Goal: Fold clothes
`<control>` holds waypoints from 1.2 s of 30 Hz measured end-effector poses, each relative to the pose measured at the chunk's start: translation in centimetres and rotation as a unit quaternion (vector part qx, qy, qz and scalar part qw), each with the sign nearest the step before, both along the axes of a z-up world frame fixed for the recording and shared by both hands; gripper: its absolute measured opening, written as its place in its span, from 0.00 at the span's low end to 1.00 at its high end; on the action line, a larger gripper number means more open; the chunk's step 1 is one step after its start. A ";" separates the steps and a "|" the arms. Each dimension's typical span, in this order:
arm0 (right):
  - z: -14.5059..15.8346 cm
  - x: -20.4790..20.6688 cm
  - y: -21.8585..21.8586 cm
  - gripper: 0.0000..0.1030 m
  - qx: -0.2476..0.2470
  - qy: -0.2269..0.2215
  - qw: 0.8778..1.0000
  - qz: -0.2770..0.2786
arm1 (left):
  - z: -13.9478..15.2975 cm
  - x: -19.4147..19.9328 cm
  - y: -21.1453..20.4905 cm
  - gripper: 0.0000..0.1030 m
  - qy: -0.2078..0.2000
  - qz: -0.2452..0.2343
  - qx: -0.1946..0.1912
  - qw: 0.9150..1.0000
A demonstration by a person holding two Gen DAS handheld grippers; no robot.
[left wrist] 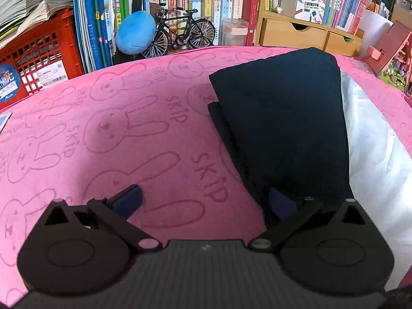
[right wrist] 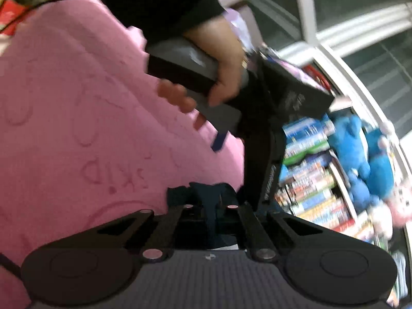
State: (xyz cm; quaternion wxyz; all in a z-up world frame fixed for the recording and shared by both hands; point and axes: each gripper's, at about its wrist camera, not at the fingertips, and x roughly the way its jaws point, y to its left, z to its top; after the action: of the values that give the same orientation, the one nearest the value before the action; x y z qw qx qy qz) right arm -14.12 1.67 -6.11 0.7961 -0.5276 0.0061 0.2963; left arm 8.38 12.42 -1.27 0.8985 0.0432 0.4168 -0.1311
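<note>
The right-wrist view is motion-blurred and tilted, so shelves and blue plush toys beyond the table edge smear together. There the right gripper (right wrist: 209, 206) has its fingers drawn close, pinching a bunch of dark navy cloth (right wrist: 206, 193); how much cloth hangs below is hidden by the gripper body. A hand (right wrist: 226, 72) holding the left gripper's handle fills the upper middle, its sleeve cut off at the top.

In the left-wrist view the left gripper (left wrist: 206, 200) has its fingers spread wide; the right finger (left wrist: 282, 204) lies against the near end of the garment (left wrist: 280, 118), though whether over or under the cloth I cannot tell. The garment is a soft, matte, folded navy slab, its long axis running from the gripper toward the far edge of the table. It lies on white cloth (left wrist: 373, 154) over a fuzzy pink towel (left wrist: 116, 128) embossed with rabbits and "SKIP".
</note>
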 end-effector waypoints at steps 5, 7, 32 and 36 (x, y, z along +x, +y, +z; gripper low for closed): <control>0.1 -1.0 -0.4 0.06 -0.011 -0.020 1.000 0.010 | -0.1 -0.3 -0.1 1.00 -0.005 0.002 0.001 1.000; 0.2 -1.1 -0.2 0.09 -0.005 -0.024 1.000 0.001 | -0.2 -0.3 -0.1 1.00 -0.007 0.004 0.002 1.000; 1.3 0.7 0.1 0.10 0.039 0.071 0.997 -0.008 | -0.5 -0.1 -0.3 1.00 -0.010 0.005 0.004 1.000; 1.3 -0.2 0.2 0.09 0.040 0.071 0.997 0.001 | -0.6 -0.1 -0.3 1.00 -0.014 0.007 0.004 1.000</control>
State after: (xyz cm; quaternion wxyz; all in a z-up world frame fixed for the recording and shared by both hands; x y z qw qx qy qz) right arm -14.31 1.91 -4.82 0.8137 -0.4732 0.0500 0.3340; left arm 8.25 12.12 -1.86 0.9051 0.0458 0.4046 -0.1220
